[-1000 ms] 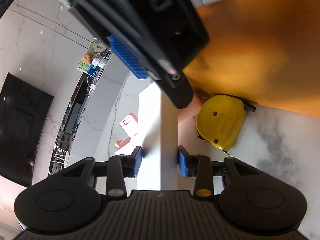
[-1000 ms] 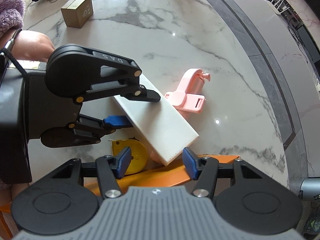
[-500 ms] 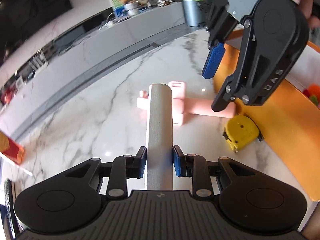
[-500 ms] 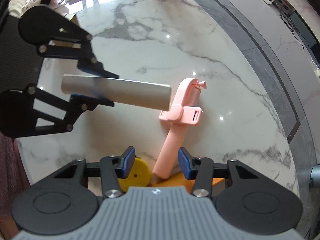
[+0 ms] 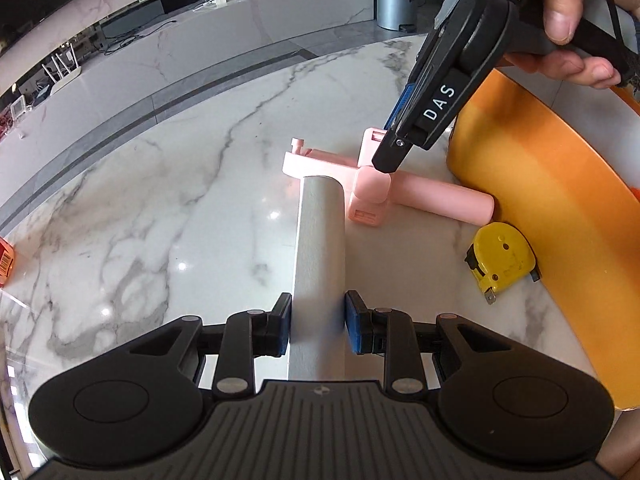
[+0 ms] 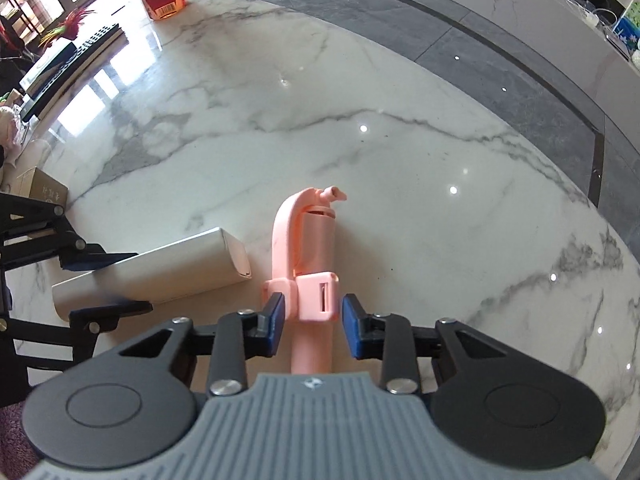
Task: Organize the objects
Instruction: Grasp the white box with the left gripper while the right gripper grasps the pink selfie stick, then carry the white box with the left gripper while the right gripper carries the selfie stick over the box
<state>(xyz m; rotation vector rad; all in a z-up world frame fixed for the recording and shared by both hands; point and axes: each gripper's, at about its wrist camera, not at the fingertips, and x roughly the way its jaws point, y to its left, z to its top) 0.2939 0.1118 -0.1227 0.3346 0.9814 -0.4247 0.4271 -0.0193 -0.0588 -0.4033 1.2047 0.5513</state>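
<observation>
Pink selfie stick [image 6: 310, 276] lies on the marble tabletop [image 6: 400, 140], lower centre of the right wrist view, its clamp head between the blue pads of the right gripper [image 6: 313, 314]. The jaws are closing; a narrow gap still shows at each pad, so no grip is confirmed. A second ago this gripper stood wider and above the white box; it has since shifted over the stick.

White box [image 5: 320, 248] is clamped in the left gripper [image 5: 318, 326], pads pressed on both sides. It has been rolled from flat to edge-on and carried clear of the stick, its far end now near the stick's head.

Judgement: one item secured, a second pickup under way.

Yellow tape measure [image 5: 502, 258] rests against the orange tray [image 5: 540, 200], untouched.

Obscured: the stick's handle end passes beneath the right gripper body; the tray's interior is mostly cut off at the right edge of the left wrist view.
</observation>
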